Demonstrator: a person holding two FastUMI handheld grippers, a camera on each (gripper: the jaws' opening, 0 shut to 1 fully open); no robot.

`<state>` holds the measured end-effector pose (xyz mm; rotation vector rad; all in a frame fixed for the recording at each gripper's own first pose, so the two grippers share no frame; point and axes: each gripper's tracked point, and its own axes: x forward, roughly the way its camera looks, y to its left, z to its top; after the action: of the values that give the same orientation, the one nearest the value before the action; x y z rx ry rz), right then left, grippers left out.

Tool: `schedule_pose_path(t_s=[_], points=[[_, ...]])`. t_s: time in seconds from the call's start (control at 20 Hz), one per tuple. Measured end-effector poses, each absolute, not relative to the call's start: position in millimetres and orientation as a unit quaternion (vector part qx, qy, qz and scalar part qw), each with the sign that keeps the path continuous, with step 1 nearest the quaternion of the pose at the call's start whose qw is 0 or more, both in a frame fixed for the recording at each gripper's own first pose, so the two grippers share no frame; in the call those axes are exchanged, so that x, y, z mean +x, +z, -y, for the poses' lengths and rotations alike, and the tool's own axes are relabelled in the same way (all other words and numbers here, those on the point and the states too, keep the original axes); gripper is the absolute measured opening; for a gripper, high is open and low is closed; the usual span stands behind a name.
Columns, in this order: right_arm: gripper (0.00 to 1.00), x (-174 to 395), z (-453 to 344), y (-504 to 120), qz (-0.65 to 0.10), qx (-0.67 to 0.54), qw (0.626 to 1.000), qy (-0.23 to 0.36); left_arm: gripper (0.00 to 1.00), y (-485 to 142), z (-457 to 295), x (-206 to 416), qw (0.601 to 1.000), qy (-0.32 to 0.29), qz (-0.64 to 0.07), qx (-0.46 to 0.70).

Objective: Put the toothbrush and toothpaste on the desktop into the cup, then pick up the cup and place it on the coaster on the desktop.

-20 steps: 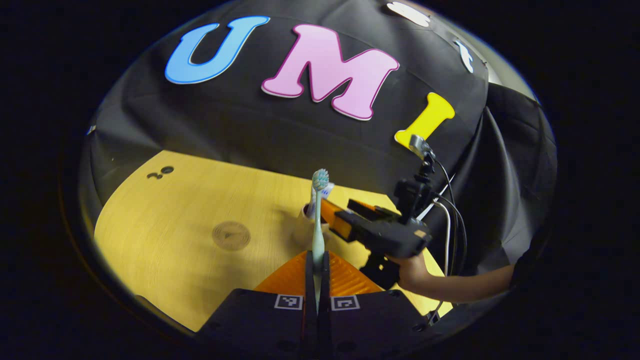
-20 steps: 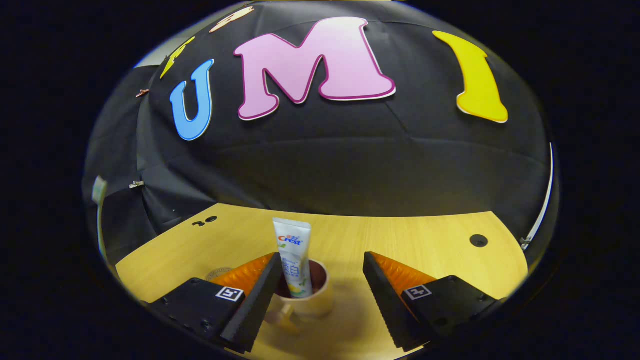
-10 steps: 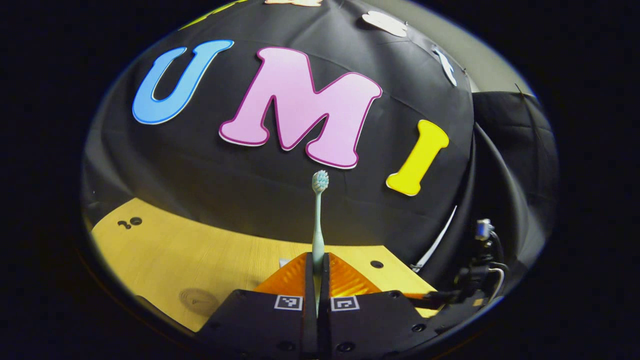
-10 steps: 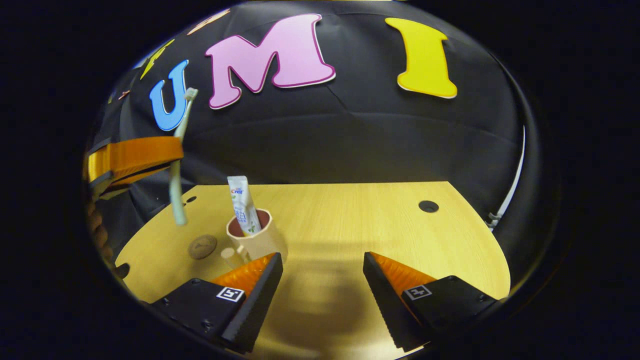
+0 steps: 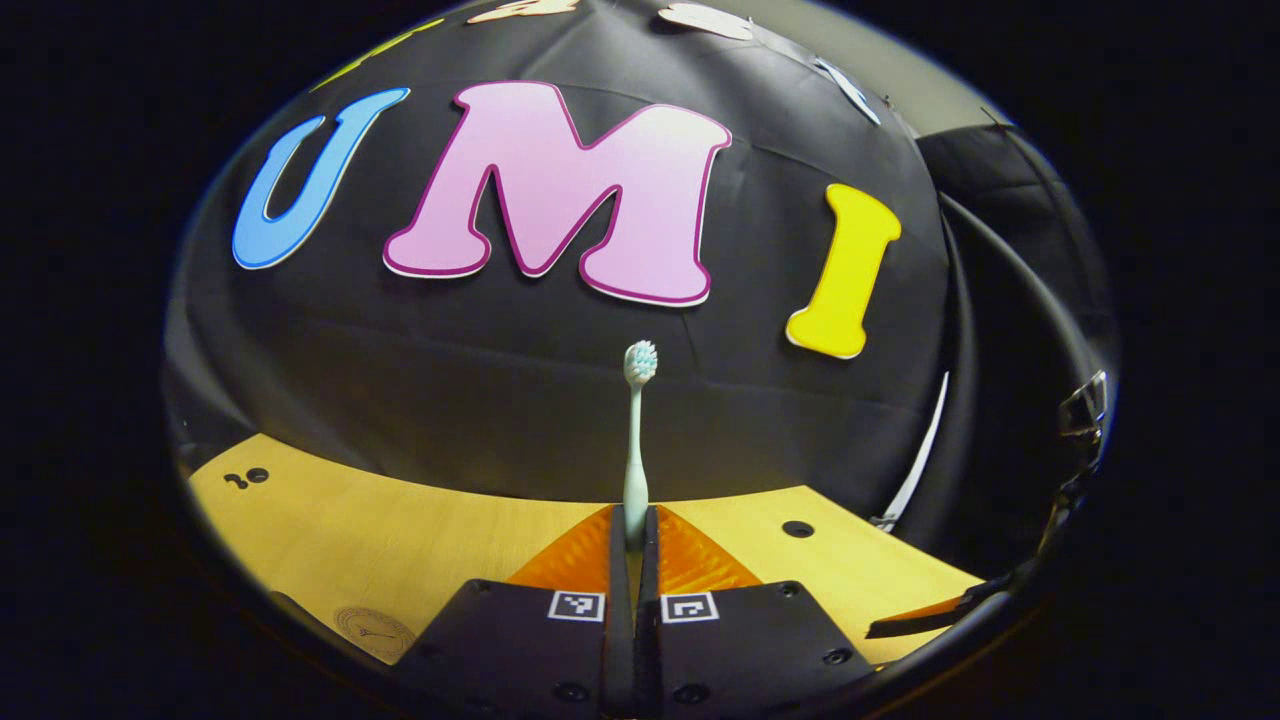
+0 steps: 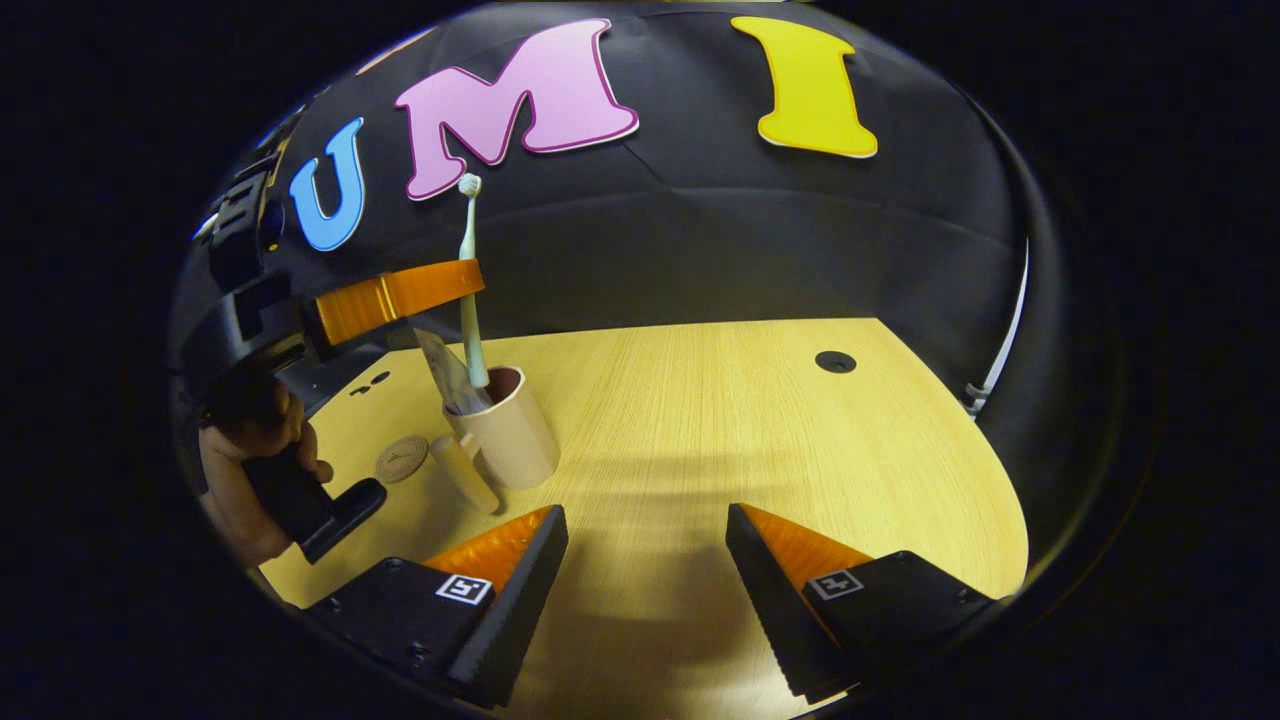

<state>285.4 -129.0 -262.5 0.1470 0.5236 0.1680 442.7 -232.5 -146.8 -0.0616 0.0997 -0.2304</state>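
Left gripper (image 5: pixel 632 520) is clamped on the toothbrush (image 5: pixel 637 430), long axis upright w/ bristles at 12, tail right over the cup (image 6: pixel 505 425) w/ toothpaste (image 6: pixel 445 372) inside, so we reckon straight down; right gripper (image 6: pixel 645 560) gapes wide, coaster (image 6: pixel 401 459) at cup's 9.

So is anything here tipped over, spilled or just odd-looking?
Nothing stands out. The cup stands upright on the desk, the toothpaste leaning inside it, and the left gripper holds the toothbrush upright over it.

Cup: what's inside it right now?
The toothpaste stands leaning in the cup. The toothbrush, held by the left claw, has its handle end at the rim. The cup wall hides the bottom.
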Motion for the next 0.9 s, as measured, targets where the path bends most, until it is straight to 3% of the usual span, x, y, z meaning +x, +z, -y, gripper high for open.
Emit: schedule_pose_path(t_s=[0.4, 0.5, 0.55, 0.65, 0.8, 0.9], points=[[0.98, 287, 126, -267, -0.265, 0.082, 0.957, 0.086, 0.15, -152, 232, 441, 0.994, -0.101, -0.038, -0.008], [0.98, 288, 125, -267, -0.267, 0.082, 0.956, 0.087, 0.37, -150, 233, 435, 0.994, -0.102, -0.038, -0.002], [0.98, 289, 125, -264, -0.265, 0.081, 0.957, 0.089, 0.56, -150, 233, 432, 0.994, -0.103, -0.039, 0.002], [0.98, 292, 125, -257, -0.259, 0.076, 0.959, 0.09, 0.75, -150, 230, 422, 0.994, -0.102, -0.048, 0.006], [0.98, 301, 121, -245, -0.26, 0.078, 0.958, 0.096, 0.82, -139, 216, 397, 0.994, -0.093, -0.052, -0.003], [0.98, 309, 114, -233, -0.269, 0.084, 0.954, 0.106, 0.94, -124, 194, 375, 0.996, -0.076, -0.042, 0.001]])
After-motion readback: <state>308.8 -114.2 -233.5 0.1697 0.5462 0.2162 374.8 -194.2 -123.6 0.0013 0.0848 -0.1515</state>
